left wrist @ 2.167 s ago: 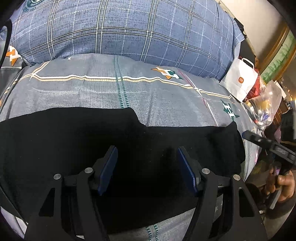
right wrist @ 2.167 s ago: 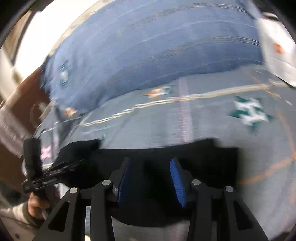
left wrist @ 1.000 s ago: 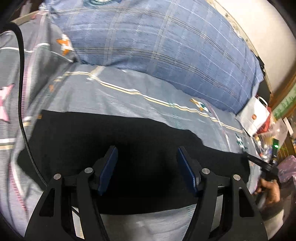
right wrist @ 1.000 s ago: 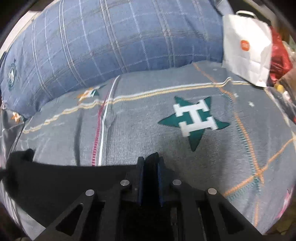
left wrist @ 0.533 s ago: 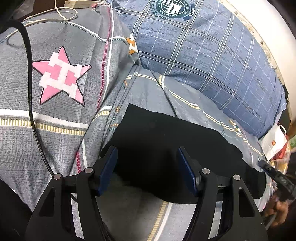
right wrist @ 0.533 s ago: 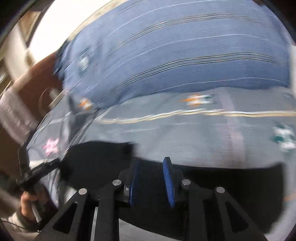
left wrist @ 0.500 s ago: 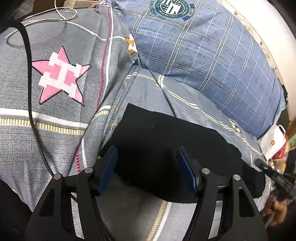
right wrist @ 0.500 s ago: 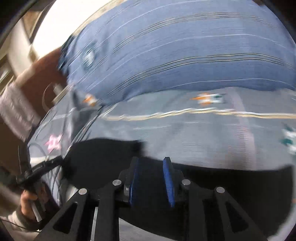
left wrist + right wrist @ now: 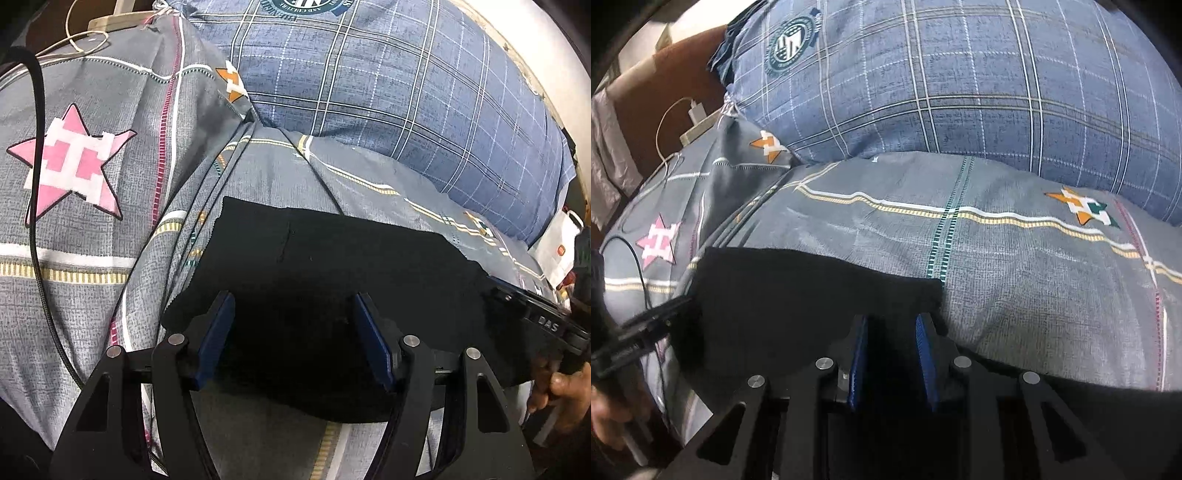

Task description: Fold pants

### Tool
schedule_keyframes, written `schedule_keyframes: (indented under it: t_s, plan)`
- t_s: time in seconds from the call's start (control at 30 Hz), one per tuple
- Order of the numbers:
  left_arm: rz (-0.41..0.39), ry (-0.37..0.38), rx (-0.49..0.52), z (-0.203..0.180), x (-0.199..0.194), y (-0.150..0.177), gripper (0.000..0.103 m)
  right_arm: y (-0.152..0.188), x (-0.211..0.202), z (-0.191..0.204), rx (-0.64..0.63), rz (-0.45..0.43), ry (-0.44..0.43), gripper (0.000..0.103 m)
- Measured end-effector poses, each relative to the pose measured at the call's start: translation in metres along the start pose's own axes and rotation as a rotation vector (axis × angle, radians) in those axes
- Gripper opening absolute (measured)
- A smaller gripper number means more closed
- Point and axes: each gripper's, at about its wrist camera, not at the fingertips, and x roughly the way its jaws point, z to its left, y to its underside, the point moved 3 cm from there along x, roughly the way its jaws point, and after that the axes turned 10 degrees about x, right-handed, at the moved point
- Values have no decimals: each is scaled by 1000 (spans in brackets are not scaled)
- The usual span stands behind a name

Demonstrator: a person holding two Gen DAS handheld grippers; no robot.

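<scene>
Black pants point(image 9: 332, 288) lie flat across the grey bedspread point(image 9: 369, 184), waist end at the left. My left gripper point(image 9: 292, 297) hovers just over that waist end. It is open wide, with only flat cloth beneath the pads. My right gripper point(image 9: 892, 319) hangs above the pants point(image 9: 812, 302) near the step in their upper edge. Its jaws stand a narrow gap apart and the pads press on nothing. In the left wrist view the right gripper point(image 9: 495, 290) comes in from the right, held by a hand point(image 9: 565, 384). The leg end is hidden behind it.
A big blue plaid pillow point(image 9: 406, 92) lies along the far side of the bedspread. A grey pillow with a pink star point(image 9: 70, 162) sits at the left, and a black cable point(image 9: 37, 221) runs over it. A white paper bag point(image 9: 557, 247) stands far right, a white charger point(image 9: 696, 110) far left.
My left gripper has slid left along the pants to the waist end and sunk closer. My right gripper has swung from the leg end to mid-pants, and its jaws have parted slightly.
</scene>
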Motion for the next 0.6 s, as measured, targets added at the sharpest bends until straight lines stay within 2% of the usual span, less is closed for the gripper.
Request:
schedule_keyframes:
  t_s: [0.2,0.47,0.6]
  plan:
    - [-25,-14,5,-5,-12,-5,66,13,-30,6,9,-27,-29,26]
    - [-65,-20,48,-23,-29,-8,66,35,-45,0,61,-30,-63,26]
    - [-77,-9,62,-35,-34,-11,66,44,-54,-9,109,-34,-84,31]
